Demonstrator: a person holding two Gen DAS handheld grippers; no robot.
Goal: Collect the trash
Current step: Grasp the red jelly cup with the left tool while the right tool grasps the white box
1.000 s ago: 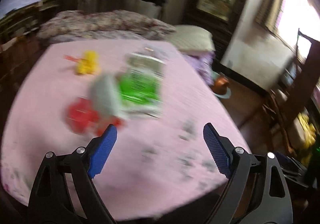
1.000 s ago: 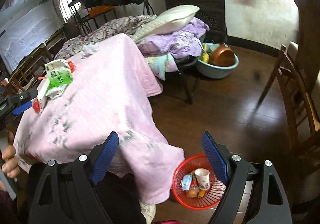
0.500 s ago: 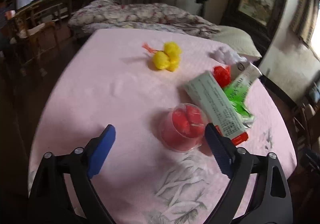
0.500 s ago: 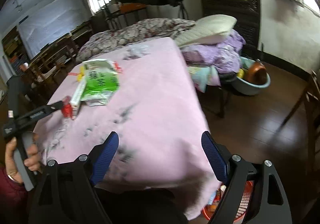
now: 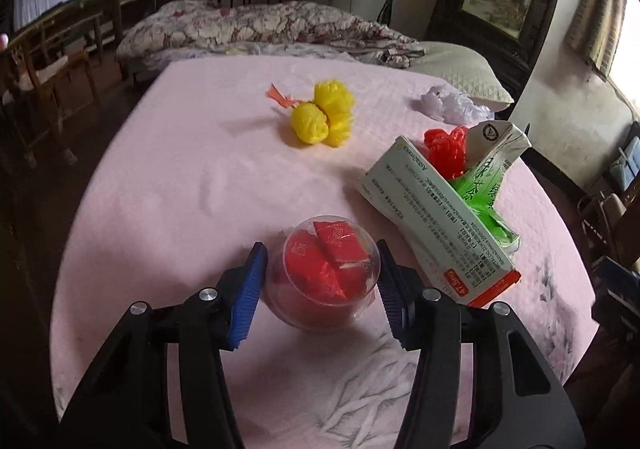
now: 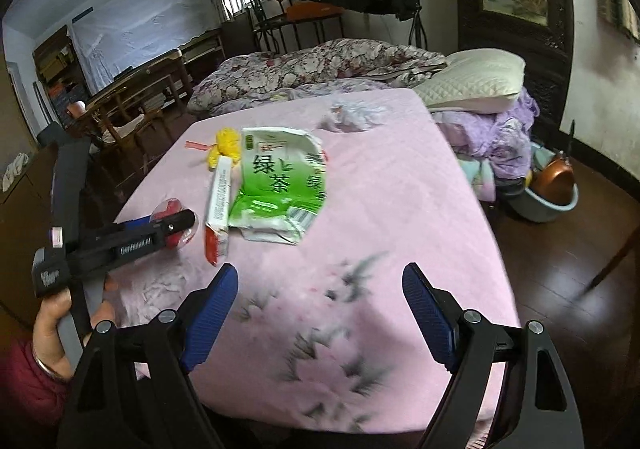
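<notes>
Left wrist view: left gripper (image 5: 318,281) jaws closing on the clear cup (image 5: 326,273) of red wrappers; both blue pads sit against its sides. Cup stands on the pink-clothed worktop (image 5: 180,189), just beside a long carton (image 5: 436,225). Yellow mesh balls (image 5: 324,115) lie farther back.

Right wrist view: right gripper (image 6: 320,313) jaws wide, closing slightly, nothing between them, above the worktop's near edge. Green tea pack (image 6: 280,185) lies mid-worktop. A hand (image 6: 60,329) holds the left gripper's handle.
</notes>
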